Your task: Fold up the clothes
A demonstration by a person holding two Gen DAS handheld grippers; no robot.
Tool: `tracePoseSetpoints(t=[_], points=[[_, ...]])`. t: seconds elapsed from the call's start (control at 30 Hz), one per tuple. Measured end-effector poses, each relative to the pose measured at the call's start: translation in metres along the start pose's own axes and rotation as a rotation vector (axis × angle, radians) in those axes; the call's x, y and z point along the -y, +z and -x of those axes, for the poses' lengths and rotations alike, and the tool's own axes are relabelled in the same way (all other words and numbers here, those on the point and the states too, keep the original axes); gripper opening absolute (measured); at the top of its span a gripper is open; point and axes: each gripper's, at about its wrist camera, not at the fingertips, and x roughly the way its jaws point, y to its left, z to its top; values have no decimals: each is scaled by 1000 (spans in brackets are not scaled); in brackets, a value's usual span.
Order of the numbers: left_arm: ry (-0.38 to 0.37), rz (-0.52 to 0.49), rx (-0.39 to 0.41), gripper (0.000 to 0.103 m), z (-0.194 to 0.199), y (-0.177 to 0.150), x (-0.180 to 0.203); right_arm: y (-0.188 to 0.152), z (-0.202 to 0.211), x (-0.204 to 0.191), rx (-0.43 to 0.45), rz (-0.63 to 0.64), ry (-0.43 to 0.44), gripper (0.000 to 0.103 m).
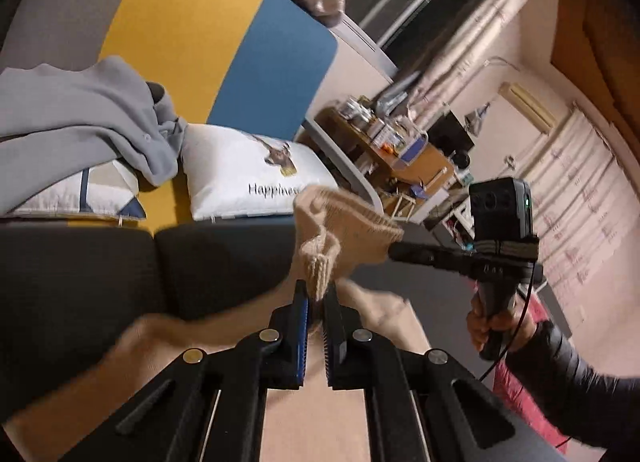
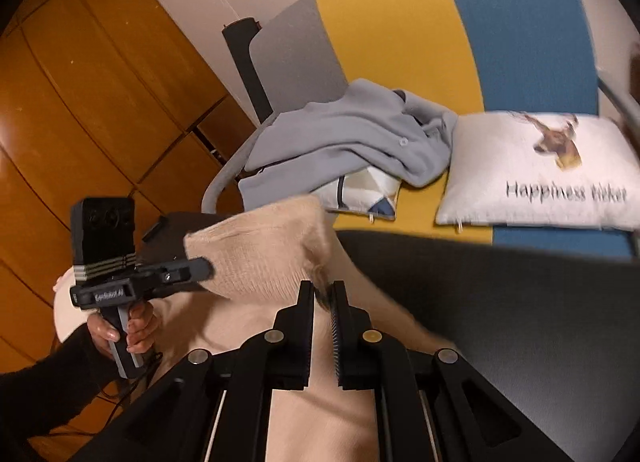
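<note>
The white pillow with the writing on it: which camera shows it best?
The right wrist view. There the white pillow shows almost whole, its print reading "Happiness ticker". The left wrist view shows the pillow smaller, with the beige sweater covering the end of the writing.

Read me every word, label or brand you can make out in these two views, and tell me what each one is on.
"Happiness ticker": on the white deer pillow; the second word is blurred, so that reading is uncertain. In the left wrist view only "Happines" shows.
"GenRobot AI": on the left gripper body, small and smeared, uncertain.
Labels on the jars on the wooden shelf: too small to read.
</note>
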Motion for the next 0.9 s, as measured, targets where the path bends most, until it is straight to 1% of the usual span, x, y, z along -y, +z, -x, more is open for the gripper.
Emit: tracePoseSetpoints(t=[0.13, 0.23, 0.3, 0.33, 0.37, 0.4, 0.47, 0.5, 0.53, 0.6, 0.67, 0.73, 0.77, 0.83, 0.87, 0.9], points=[[3, -16, -35, 5, 9, -41, 11, -42, 15, -2, -11, -46, 1, 9], [17, 6, -78, 5, 8, -70, 9, -75, 20, 1, -36, -85, -20, 9], [34, 28, -106, 5, 8, -89, 5, -91, 24, 5, -48, -108, -37, 9], [51, 48, -117, 6, 8, -98, 1, -101, 26, 8, -57, -115, -49, 11], [50, 85, -115, 11, 11, -105, -5, -108, 27, 9, -68, -120, -62, 13], [36, 134, -103, 14, 15, -110, -12, -114, 27, 11, -77, -124, -75, 13], [8, 232, -79, 16, 24, -120, -26, -126, 29, 14, -97, -143, -72, 14], [-11, 285, -62, 18, 30, -125, -33, -131, 31, 15, -101, -156, -66, 26], [-28, 328, -48, 18, 34, -127, -39, -134, 33, 16, -101, -167, -60, 49], [-50, 393, -40, 22, 37, -132, -47, -140, 37, 16, -95, -189, -48, 65], [-67, 443, -59, 24, 31, -132, -51, -141, 39, 15, -85, -187, -62, 65], [-92, 471, -83, 28, 21, -130, -51, -138, 37, 18, -68, -201, -76, 65], [-88, 475, -95, 31, 15, -129, -49, -137, 35, 20, -64, -213, -87, 65], [-62, 452, -128, 32, 2, -124, -42, -132, 25, 25, -67, -233, -98, 65], [-43, 445, -141, 32, -3, -122, -39, -131, 18, 26, -83, -235, -104, 64], [-23, 439, -154, 32, -8, -120, -37, -130, 11, 26, -105, -231, -116, 61]])
